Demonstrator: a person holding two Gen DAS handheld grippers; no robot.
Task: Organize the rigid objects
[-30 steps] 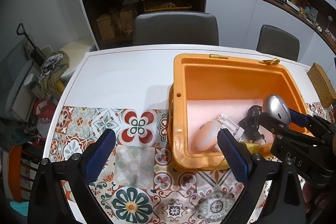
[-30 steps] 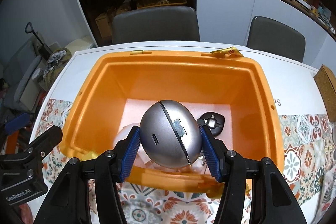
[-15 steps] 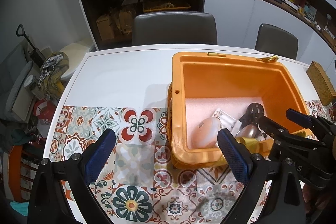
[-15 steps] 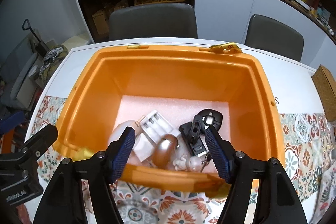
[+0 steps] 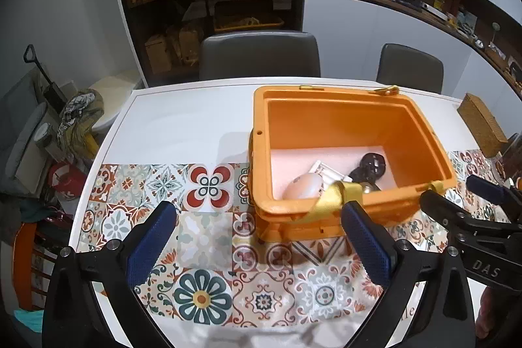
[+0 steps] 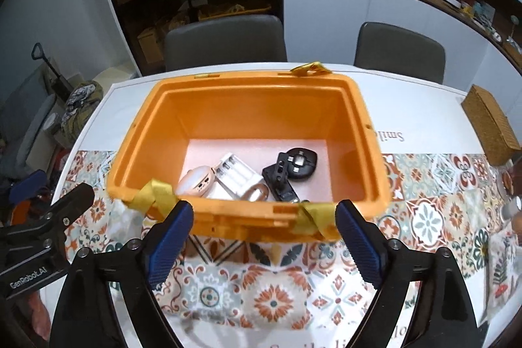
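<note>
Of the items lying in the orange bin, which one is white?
The battery charger, a ribbed white rectangular tray lying in the orange bin. The egg-shaped device beside it is pale pink, and the two gadgets on its other side are black.

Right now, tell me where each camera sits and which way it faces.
Left wrist: on the left gripper, angled down at the table, bin ahead-right; own open fingers show, right gripper at right edge.
Right wrist: on the right gripper, angled down straight into the bin; own fingers, which have just been opening, empty; left gripper at left edge.
Shared: bin, pink egg-shaped device, black adapter, two chairs.
</note>
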